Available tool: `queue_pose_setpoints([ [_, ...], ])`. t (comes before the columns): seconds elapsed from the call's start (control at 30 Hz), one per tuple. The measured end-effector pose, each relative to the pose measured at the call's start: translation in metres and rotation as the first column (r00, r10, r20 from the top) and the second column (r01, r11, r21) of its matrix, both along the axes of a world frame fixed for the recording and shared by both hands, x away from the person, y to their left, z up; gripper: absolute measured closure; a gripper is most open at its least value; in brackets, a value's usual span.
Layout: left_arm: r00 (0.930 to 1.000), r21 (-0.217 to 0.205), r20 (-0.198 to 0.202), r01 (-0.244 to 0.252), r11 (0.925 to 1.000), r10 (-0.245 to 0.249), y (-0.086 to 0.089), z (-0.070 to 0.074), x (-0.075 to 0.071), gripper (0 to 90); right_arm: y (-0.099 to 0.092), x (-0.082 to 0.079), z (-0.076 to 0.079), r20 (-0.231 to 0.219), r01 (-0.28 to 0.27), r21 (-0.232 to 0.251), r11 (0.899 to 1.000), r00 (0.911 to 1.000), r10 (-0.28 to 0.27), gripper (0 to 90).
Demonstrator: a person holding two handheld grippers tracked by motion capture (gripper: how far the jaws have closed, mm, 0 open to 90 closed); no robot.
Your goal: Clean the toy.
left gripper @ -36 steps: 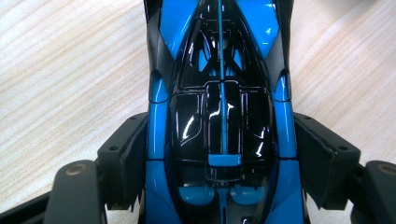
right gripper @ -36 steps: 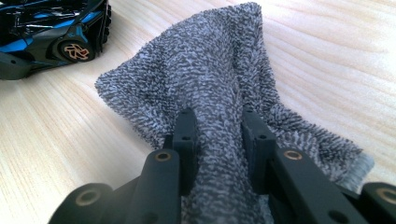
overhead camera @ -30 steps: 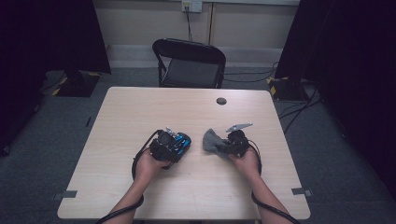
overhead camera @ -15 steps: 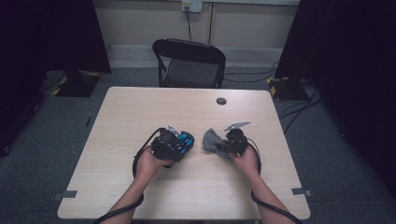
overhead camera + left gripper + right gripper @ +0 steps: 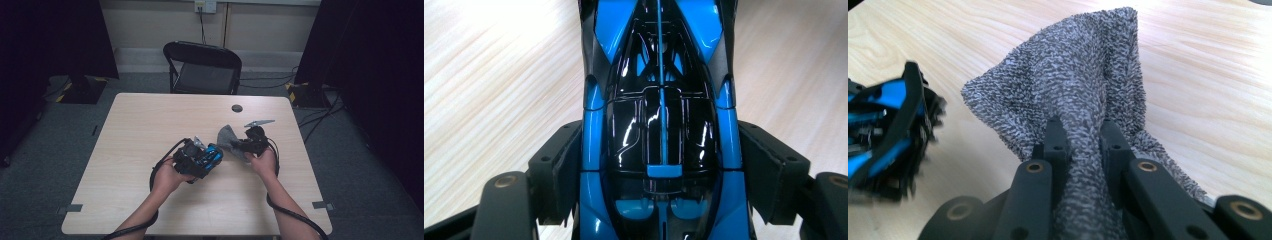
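The left gripper [image 5: 212, 156] and right gripper [image 5: 239, 145] are seen above the pale wooden counter [image 5: 135, 130] in the high view. One glossy blue-and-black toy car [image 5: 659, 125] is clamped between the left gripper's wide-set jaws. One grey terry cloth [image 5: 1083, 95] is pinched tight by the right gripper, whose jaws have just been closing.

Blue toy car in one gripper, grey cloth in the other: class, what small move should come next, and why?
Probably bring the grey cloth across onto the blue toy car to wipe it. The left gripper is clamped on the car's sides, the right gripper is pinched on the bunched cloth, and in the high view a small gap separates cloth from car above the table.
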State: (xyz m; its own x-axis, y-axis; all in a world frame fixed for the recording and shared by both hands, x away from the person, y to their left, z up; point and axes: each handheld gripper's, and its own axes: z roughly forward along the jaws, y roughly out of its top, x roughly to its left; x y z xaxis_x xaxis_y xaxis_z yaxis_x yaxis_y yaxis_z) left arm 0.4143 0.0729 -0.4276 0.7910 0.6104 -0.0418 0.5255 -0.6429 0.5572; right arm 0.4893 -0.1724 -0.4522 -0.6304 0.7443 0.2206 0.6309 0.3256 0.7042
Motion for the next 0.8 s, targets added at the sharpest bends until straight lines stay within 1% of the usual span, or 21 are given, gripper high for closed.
queue_pose_setpoints([
  [0.03,1.0,0.004,0.001,0.005,1.0,-0.005,-0.002,0.001,0.0,26.2,0.002,0.0,0.001,-0.006,-0.008,-0.001,1.0,1.0,0.008,79.2],
  [0.1,0.9999,0.01,-0.002,0.011,0.9999,-0.011,-0.006,0.0,0.0,26.1,0.005,0.0,0.001,-0.006,-0.019,0.015,1.0,0.9998,0.019,79.2],
  [0.13,0.9999,0.016,-0.001,0.016,0.9998,-0.016,-0.007,0.0,0.0,26.2,0.007,0.0,0.001,-0.011,-0.027,0.015,1.0,0.9996,0.027,79.2],
  [0.2,0.9998,0.019,-0.003,0.021,0.9996,-0.021,-0.008,0.0,0.0,26.1,0.011,-0.001,0.0,-0.015,-0.045,-0.01,0.999,0.9989,0.045,79.1],
  [0.23,0.9997,0.02,-0.006,0.024,0.9995,-0.024,-0.008,0.0,0.001,26.2,0.012,-0.002,-0.001,-0.015,-0.052,-0.011,0.999,0.9985,0.052,79.1],
  [0.3,0.9998,0.02,-0.011,0.018,0.9996,-0.017,-0.008,-0.001,0.001,26.2,0.012,-0.003,-0.002,-0.023,-0.062,-0.001,0.998,0.9978,0.062,79.1],
  [0.33,0.9998,0.031,-0.012,0.015,0.9994,-0.015,-0.007,-0.003,0.003,26.1,0.013,-0.004,-0.003,-0.021,-0.064,-0.001,0.998,0.9977,0.064,79.1],
  [0.47,0.9996,0.028,-0.026,-0.008,0.9996,0.009,-0.003,-0.007,0.007,26.1,0.014,-0.006,-0.002,-0.032,-0.082,0.001,0.997,0.9961,0.082,79.1],
  [0.5,0.9995,0.03,-0.027,-0.013,0.9995,0.014,-0.003,-0.008,0.008,26.1,0.015,-0.006,-0.001,-0.031,-0.091,-0.006,0.996,0.9954,0.091,79.1],
  [0.57,0.9995,0.041,-0.027,-0.016,0.999,0.017,-0.001,-0.01,0.009,26.1,0.017,-0.007,0.0,-0.034,-0.1,-0.006,0.995,0.9944,0.1,79.1],
  [0.67,0.9992,0.041,-0.029,-0.027,0.9988,0.029,0.002,-0.011,0.01,26.1,0.018,-0.007,0.0,-0.036,-0.109,-0.007,0.994,0.9935,0.109,79.0],
  [0.77,0.9992,0.048,-0.022,-0.033,0.9983,0.035,0.005,-0.01,0.012,26.1,0.018,-0.007,0.0,-0.041,-0.116,-0.003,0.993,0.9924,0.116,79.1],
  [0.8,0.9989,0.045,-0.027,-0.038,0.9983,0.039,0.006,-0.009,0.012,26.1,0.018,-0.008,-0.001,-0.042,-0.117,0.001,0.993,0.9922,0.117,79.1],
])
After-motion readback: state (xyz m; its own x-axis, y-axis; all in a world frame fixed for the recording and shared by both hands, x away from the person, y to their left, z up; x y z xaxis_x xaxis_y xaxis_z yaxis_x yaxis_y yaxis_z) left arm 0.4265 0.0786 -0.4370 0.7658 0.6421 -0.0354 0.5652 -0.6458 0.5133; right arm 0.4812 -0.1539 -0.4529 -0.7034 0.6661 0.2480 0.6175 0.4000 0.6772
